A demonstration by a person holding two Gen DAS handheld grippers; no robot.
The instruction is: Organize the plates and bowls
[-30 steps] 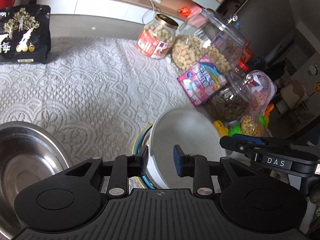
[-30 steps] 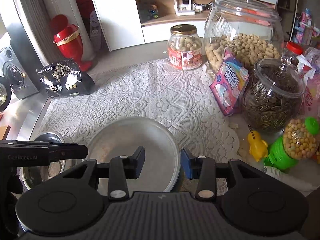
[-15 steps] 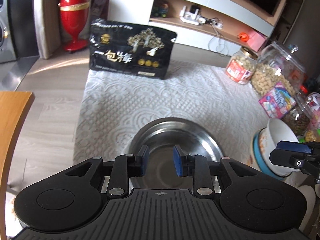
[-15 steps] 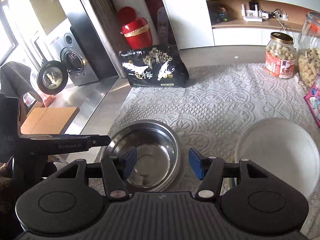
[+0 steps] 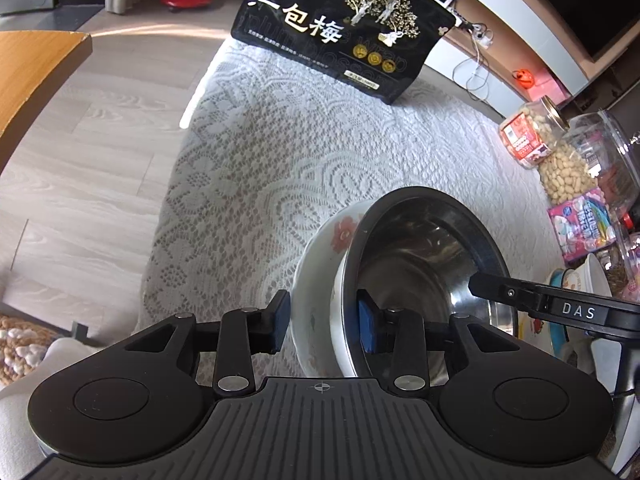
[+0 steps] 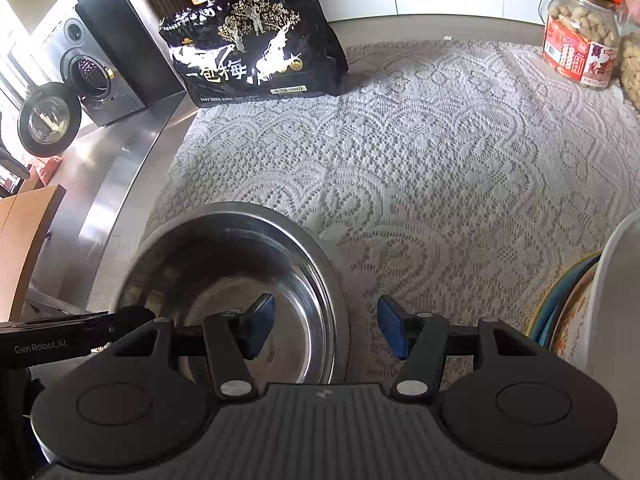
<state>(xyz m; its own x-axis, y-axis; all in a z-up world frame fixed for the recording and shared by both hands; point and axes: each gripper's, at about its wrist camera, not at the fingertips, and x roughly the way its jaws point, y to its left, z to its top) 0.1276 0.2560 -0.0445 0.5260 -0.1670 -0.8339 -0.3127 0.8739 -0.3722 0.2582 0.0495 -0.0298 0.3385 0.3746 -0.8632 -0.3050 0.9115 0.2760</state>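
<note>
White lace cloth [image 6: 420, 152] covers the table, with a black snack bag printed in gold [image 6: 256, 40] standing at its far edge and a peanut jar with a red label [image 6: 580, 28] off to the right. Near the front edge sits the round stainless-steel bowl [image 6: 236, 292], and in the left wrist view it appears nested inside a white ceramic bowl with a red flower print [image 5: 320, 276].

That view shows the left gripper [image 5: 322, 322] straddling the near rims of both bowls: one blue pad lies outside the ceramic wall, the other inside the steel bowl. Whether the pads are actually pressing cannot be told. The right gripper [image 6: 326, 330] hangs over the steel bowl's right rim with its fingers spread wide and nothing between them. A stack of plates with a white bowl on top [image 6: 600, 308] waits at the right edge of the right wrist view.

The step in hand seems to be securing the nested pair, probably to carry it toward that stack. To do it well, the left fingers should bite deep enough to pinch both walls together, since steel against glazed ceramic is slippery and the inner bowl could slide out if tilted. Lifting level, with the right gripper closing on the opposite rim, would steady the load.
</note>
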